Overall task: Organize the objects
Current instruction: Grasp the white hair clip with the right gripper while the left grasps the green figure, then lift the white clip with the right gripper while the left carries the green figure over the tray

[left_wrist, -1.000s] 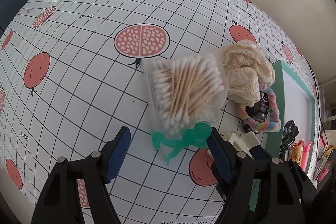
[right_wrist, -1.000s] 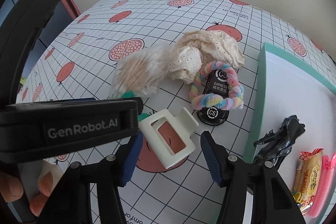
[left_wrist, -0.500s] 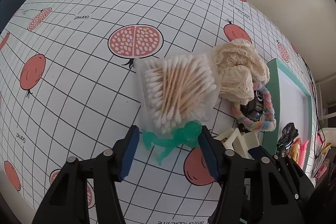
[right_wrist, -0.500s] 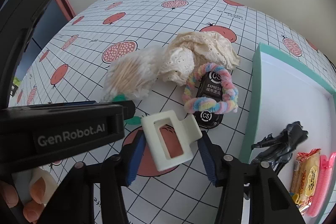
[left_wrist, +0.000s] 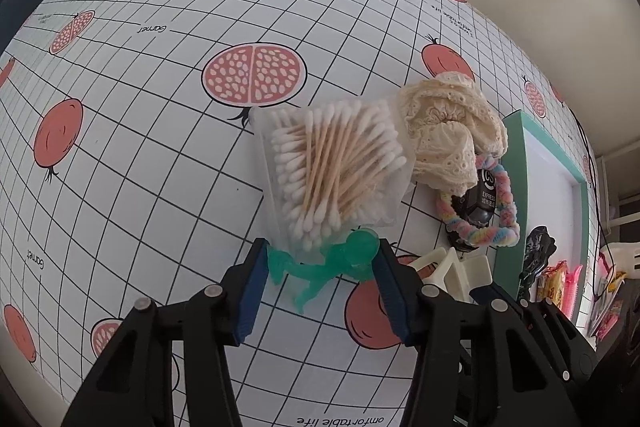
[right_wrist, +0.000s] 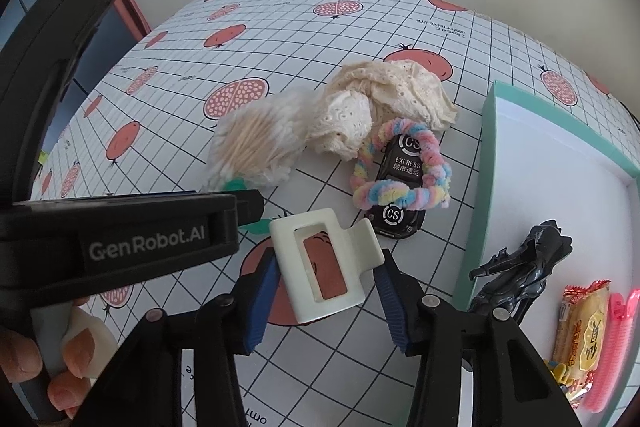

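Note:
A green translucent toy figure (left_wrist: 320, 267) lies on the pomegranate tablecloth, half under a clear bag of cotton swabs (left_wrist: 332, 167). My left gripper (left_wrist: 320, 267) is shut on the figure, both pads touching it. A cream hair claw clip (right_wrist: 324, 267) sits between the fingers of my right gripper (right_wrist: 326, 281), which is shut on it; the clip also shows in the left wrist view (left_wrist: 452, 269). The left gripper's body (right_wrist: 120, 243) fills the left of the right wrist view.
A cream lace cloth (right_wrist: 384, 103), a rainbow scrunchie (right_wrist: 400, 167) and a black toy car (right_wrist: 400, 211) lie beyond the clip. A teal-rimmed white tray (right_wrist: 486, 187) on the right holds a black figure (right_wrist: 520, 275), a snack packet (right_wrist: 584, 323) and a pink clip (right_wrist: 612, 347).
Both grippers have closed: the left fingers came in onto the green figure, the right fingers onto the cream clip. Both have moved slightly forward.

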`<state>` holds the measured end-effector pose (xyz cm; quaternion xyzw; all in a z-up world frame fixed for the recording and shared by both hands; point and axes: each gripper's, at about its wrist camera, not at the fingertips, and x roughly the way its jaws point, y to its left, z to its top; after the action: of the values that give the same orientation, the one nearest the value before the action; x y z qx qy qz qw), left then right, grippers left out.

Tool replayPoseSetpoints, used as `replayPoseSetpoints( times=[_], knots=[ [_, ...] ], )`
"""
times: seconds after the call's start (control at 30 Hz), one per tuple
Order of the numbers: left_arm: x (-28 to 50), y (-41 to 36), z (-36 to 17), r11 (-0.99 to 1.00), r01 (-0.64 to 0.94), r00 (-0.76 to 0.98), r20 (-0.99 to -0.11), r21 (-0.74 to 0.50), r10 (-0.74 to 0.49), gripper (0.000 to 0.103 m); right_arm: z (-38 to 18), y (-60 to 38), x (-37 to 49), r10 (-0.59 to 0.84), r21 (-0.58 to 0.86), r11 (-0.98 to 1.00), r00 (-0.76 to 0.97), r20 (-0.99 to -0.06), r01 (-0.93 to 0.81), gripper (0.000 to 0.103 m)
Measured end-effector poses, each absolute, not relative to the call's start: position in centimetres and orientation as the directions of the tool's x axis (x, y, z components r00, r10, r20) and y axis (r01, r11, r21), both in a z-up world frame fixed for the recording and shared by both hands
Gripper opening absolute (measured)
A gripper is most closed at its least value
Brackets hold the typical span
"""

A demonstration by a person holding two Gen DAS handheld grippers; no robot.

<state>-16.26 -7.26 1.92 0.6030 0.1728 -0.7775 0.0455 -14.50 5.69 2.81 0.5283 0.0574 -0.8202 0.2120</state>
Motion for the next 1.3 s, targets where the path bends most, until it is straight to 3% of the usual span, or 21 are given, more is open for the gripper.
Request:
replayPoseSetpoints(
  times=[0.93,1.3],
  knots=[
    [-14.4,-7.0,8.1,-0.920,0.280,-0.401,-0.904,-0.274,0.148,0.054,8.3,8.7,-13.4,-0.343,0.171,-0.908,-0.446,-0.827,0.382,0.051],
    [-15.3,-3.8,10.0,-0.919,0.251,-0.459,-0.873,-0.304,0.164,0.054,9.8,15.0,-14.4,-0.315,0.203,-0.944,-0.534,-0.784,0.258,0.051]
  ],
)
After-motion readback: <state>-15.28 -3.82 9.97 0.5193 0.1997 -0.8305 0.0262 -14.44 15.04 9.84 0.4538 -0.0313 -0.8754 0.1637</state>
